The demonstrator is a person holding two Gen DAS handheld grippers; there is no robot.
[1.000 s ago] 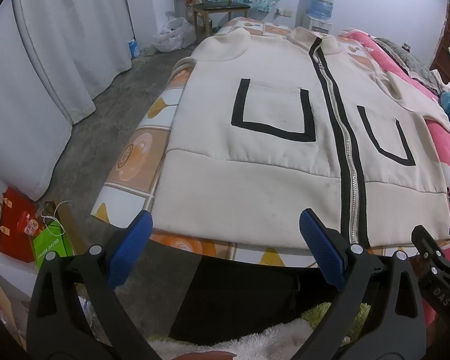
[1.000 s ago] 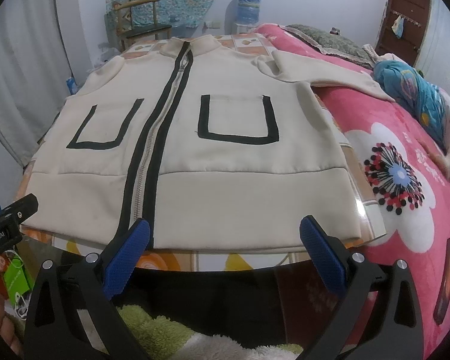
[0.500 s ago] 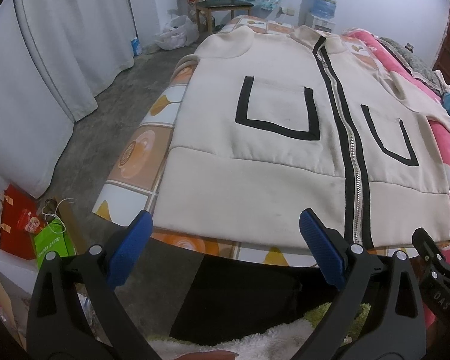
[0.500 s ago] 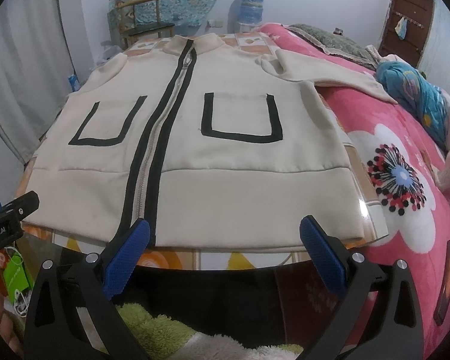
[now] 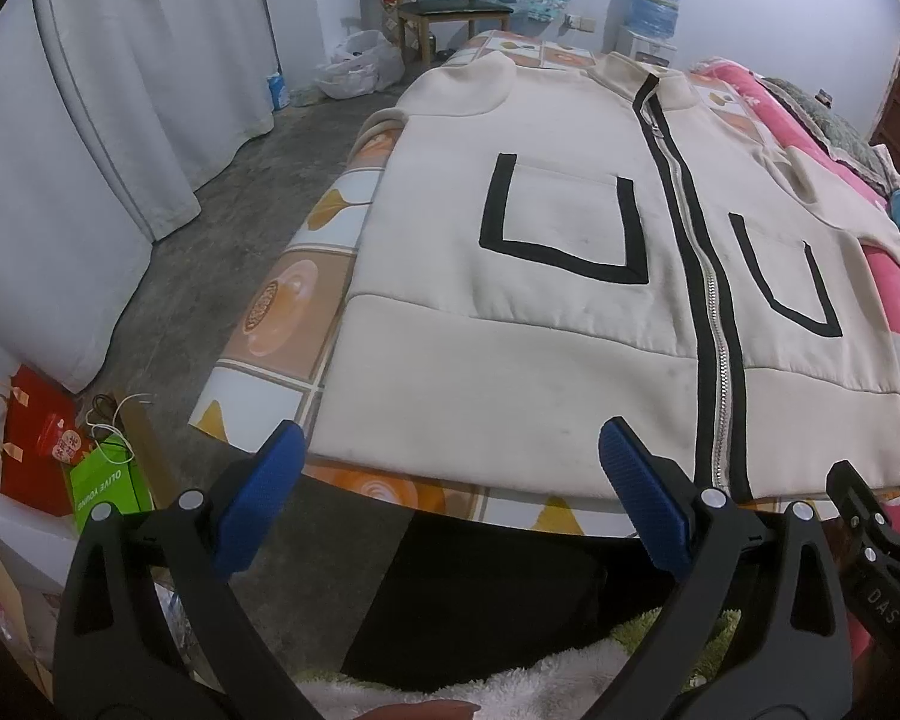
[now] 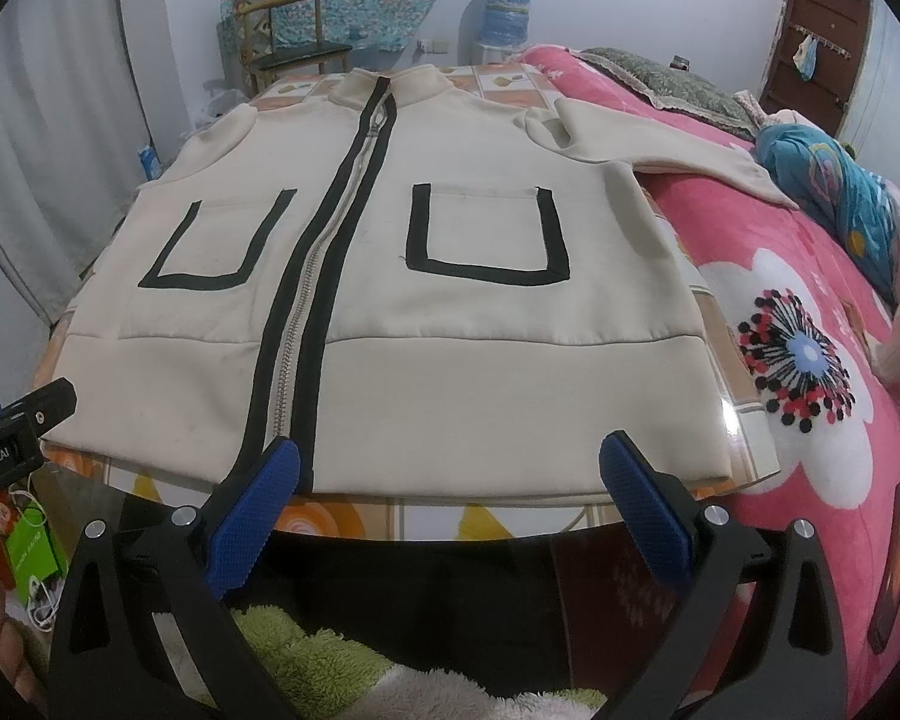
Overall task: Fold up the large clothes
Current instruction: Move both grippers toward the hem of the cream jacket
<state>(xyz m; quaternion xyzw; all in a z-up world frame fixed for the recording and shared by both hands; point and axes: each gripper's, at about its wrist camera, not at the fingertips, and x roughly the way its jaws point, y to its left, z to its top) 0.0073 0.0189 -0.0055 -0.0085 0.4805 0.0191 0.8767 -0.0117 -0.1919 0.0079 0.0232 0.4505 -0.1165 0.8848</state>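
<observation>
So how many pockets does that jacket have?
2 on the jacket: left pocket and right pocket, one each side of the zipper. Any on the underside would be hidden.

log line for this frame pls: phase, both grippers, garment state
phase: pre-grasp | left hand-held gripper: open, near hem | right hand-held gripper: open, near hem | jacket: flat, zipped, unfolded | right sleeve: spread out

Both wrist views low at the bed's foot, facing forward, near, sharing the cream jacket (image 5: 570, 300) (image 6: 390, 300).
</observation>
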